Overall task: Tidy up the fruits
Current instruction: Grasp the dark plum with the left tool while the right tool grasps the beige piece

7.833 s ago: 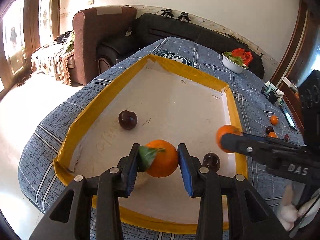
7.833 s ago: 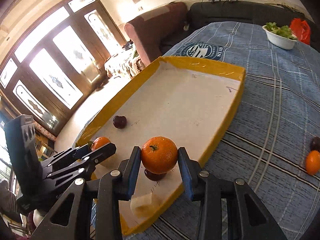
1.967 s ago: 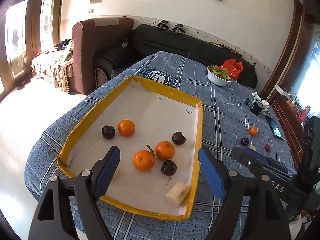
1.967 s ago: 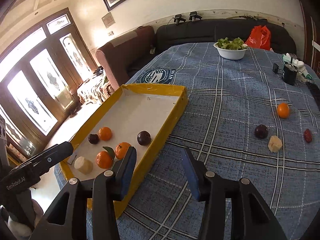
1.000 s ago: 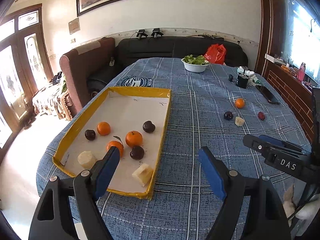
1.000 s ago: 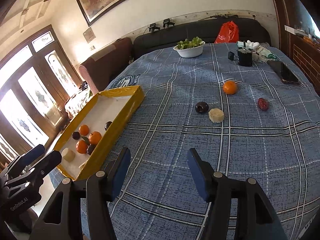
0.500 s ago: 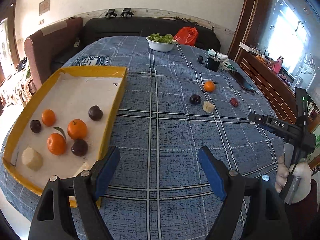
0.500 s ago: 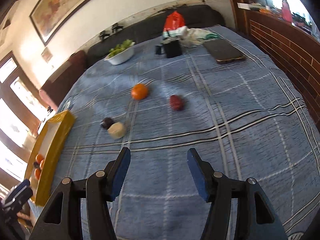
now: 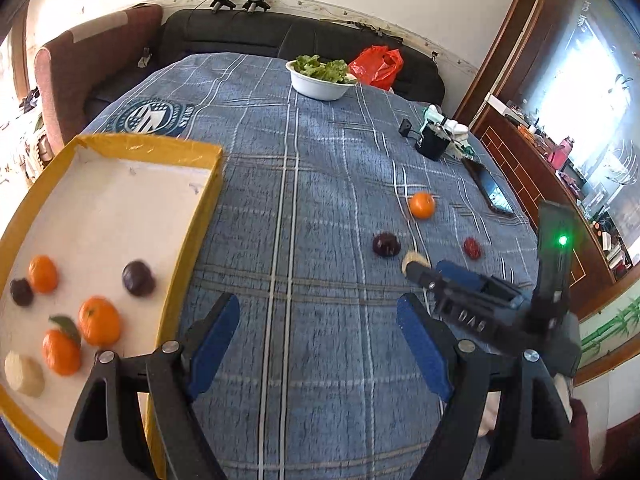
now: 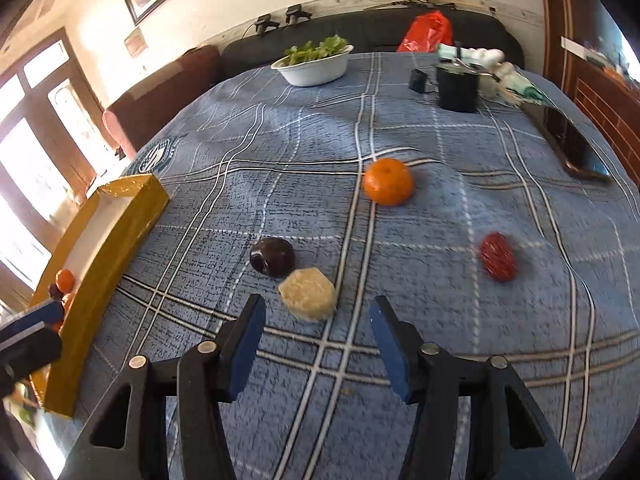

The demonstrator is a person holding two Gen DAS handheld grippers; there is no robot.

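Observation:
My right gripper is open and empty, just short of a pale banana chunk. Beyond the chunk lie a dark plum, an orange and a red date on the blue cloth. My left gripper is open and empty over the cloth, right of the yellow-rimmed tray. The tray holds three oranges, two dark plums and a banana chunk. The right gripper shows in the left wrist view, reaching toward the loose fruit.
A white bowl of greens and a red bag stand at the table's far end. A black cup, a small black box and a phone lie at the right. A sofa and an armchair stand behind.
Both grippers let go of oranges in the tray and drew back. Both swung right; the right gripper has closed in on the loose fruit and now sits just before the banana chunk.

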